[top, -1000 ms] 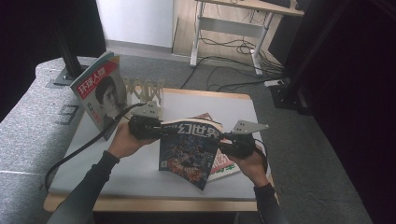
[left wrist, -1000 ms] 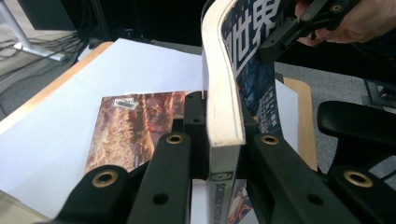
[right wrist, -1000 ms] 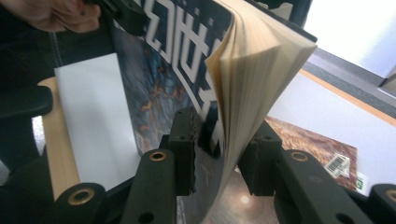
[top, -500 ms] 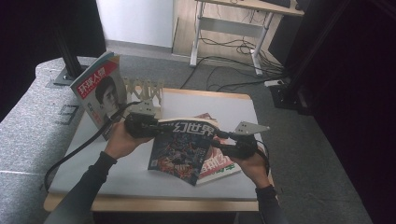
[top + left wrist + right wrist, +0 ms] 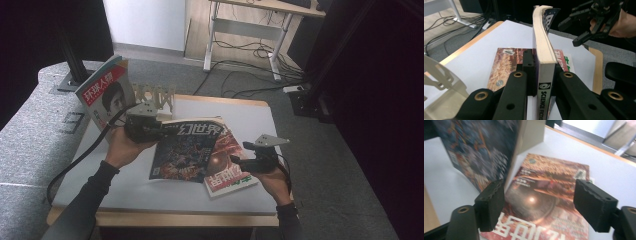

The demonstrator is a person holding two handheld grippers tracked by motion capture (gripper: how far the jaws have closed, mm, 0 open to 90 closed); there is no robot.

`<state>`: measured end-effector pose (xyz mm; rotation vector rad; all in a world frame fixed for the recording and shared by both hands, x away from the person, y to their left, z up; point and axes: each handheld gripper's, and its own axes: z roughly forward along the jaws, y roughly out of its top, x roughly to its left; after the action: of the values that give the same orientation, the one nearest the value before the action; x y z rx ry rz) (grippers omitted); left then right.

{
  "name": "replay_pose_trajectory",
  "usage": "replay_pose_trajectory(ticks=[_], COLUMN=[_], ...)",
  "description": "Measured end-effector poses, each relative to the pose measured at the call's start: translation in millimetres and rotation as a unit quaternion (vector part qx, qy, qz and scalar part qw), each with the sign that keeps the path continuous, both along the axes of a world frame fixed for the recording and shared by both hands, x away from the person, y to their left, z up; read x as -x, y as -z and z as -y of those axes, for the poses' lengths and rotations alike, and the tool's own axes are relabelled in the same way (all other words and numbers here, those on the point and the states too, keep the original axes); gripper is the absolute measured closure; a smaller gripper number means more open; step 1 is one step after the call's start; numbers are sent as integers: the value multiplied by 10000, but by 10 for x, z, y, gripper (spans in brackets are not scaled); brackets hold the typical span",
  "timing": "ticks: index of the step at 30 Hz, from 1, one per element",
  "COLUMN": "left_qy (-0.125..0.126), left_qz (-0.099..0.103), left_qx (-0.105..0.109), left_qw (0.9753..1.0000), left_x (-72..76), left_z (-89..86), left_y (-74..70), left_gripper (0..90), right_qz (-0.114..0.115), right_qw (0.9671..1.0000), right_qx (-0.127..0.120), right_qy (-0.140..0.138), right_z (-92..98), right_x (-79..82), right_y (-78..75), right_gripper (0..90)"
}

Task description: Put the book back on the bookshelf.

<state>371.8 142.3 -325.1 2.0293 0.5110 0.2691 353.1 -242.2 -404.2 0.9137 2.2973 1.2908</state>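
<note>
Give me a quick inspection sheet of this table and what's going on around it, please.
Surface: white table with a wooden edge.
Job's things: dark magazine lifted by its spine; red magazine lying flat under it.
Clutter: third magazine standing upright at the back left, beside a pale rack.
Grippers: left gripper shut on the dark magazine's spine; right gripper open, holding nothing, over the red magazine.
Cables: black cable trailing from the left gripper; more cables on the floor behind.
Surroundings: grey carpet, a desk beyond the table.
</note>
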Motion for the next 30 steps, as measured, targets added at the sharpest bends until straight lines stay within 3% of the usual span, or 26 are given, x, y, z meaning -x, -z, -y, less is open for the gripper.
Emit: replay_pose_trajectory(ticks=[9, 19, 30], left_qy=[-176, -469, -907], left_qz=[-26, 105, 191], left_qx=[53, -29, -35], left_qw=[9998, 9988, 9957], left_x=[1, 4, -21], left_z=[-116, -226, -403], left_y=[-91, -158, -192], left_gripper=[826, 826, 826], right_qz=[-259, -431, -636], right_qw=[9983, 9925, 9855], right_qx=[146, 303, 502], right_qy=[502, 1107, 1488], right_z=[171, 369, 550], right_x=[-33, -44, -50], right_y=[242, 521, 794], right_gripper=[133, 84, 0])
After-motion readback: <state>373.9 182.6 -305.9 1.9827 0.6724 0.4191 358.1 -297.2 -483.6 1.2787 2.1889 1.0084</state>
